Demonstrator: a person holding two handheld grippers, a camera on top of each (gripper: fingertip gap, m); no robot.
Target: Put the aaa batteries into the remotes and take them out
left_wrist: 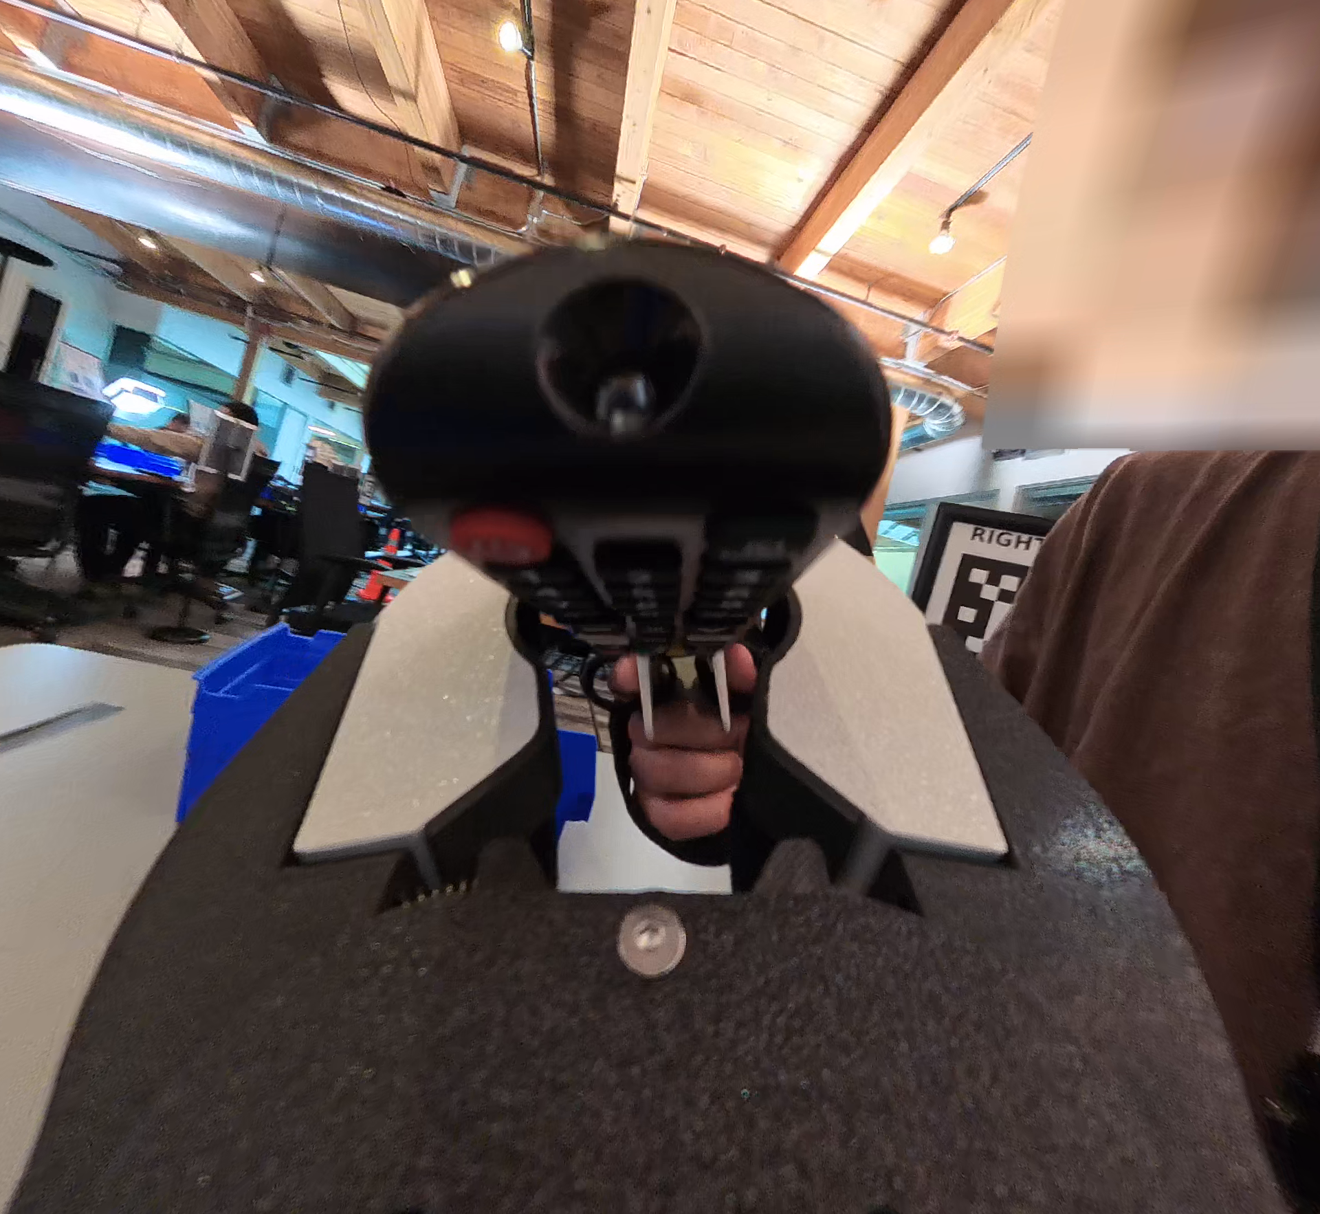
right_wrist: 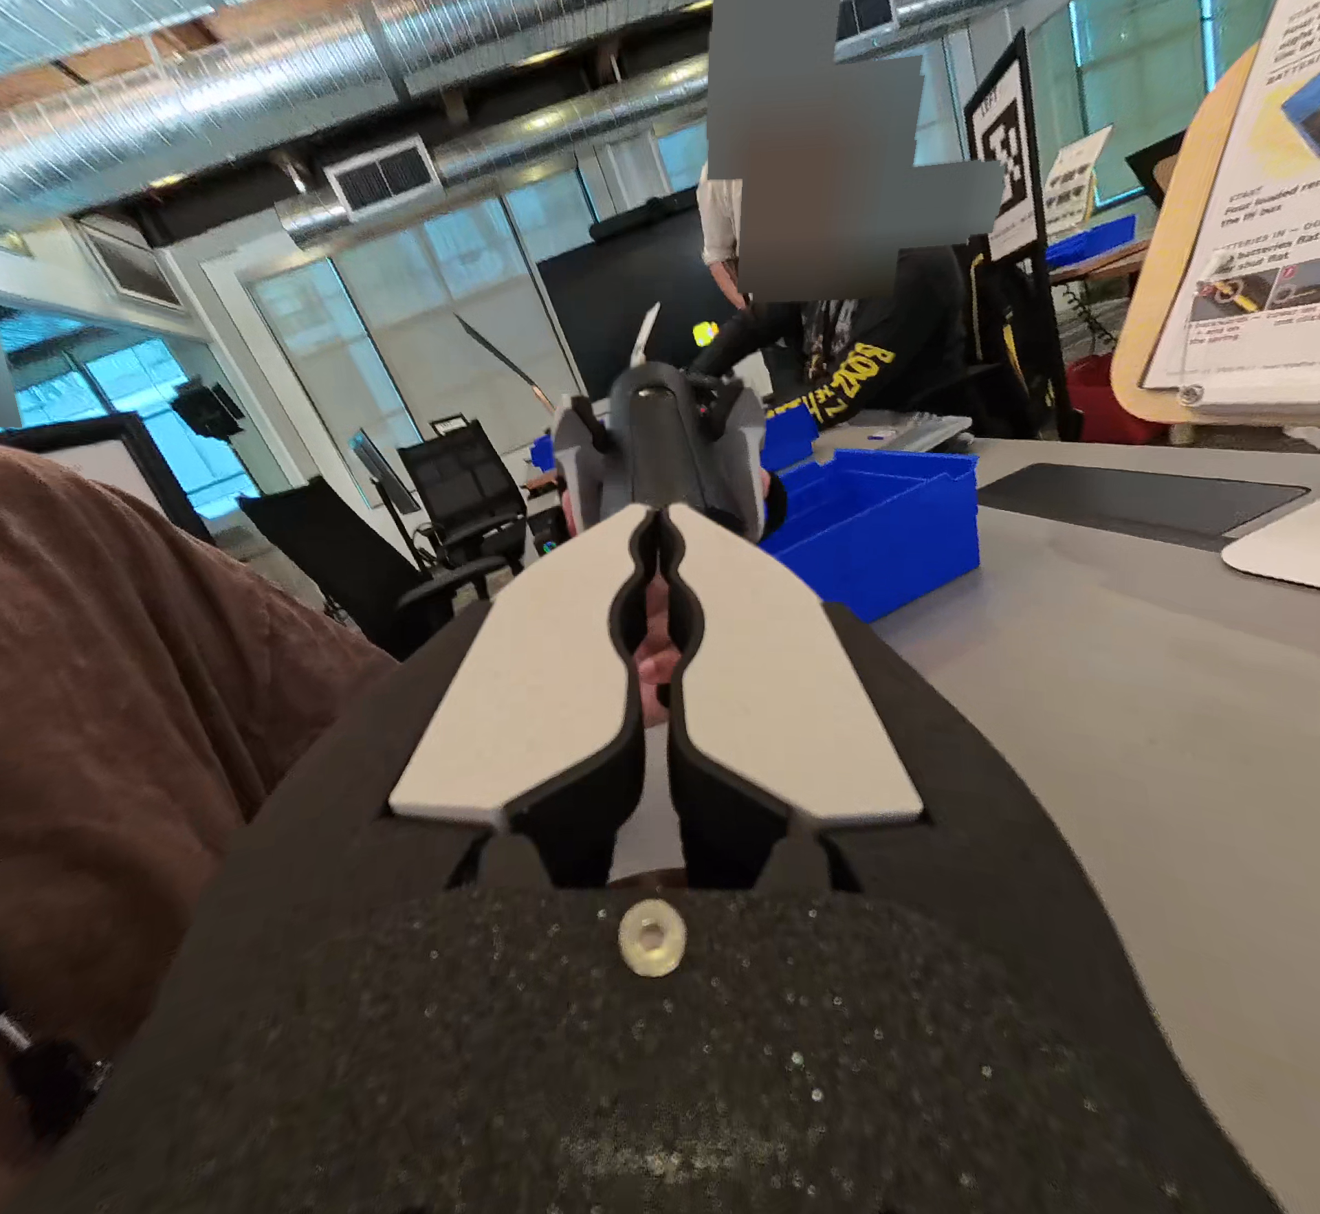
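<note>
**Clamping the remote end-on, off the table**

Gripped across its width, the black remote [left_wrist: 628,394] sits between the left gripper's [left_wrist: 646,565] spread grey fingers, raised above the grey table [right_wrist: 1071,715] and blurred by closeness. Its red button and rows of keys face down toward the camera.

The right gripper [right_wrist: 658,519] is closed and empty, its fingertips touching and pointing at the near end of the remote [right_wrist: 657,444]. A blue bin [right_wrist: 893,522] stands on the table just behind. A person's brown sleeve [right_wrist: 143,644] fills the left edge.
</note>
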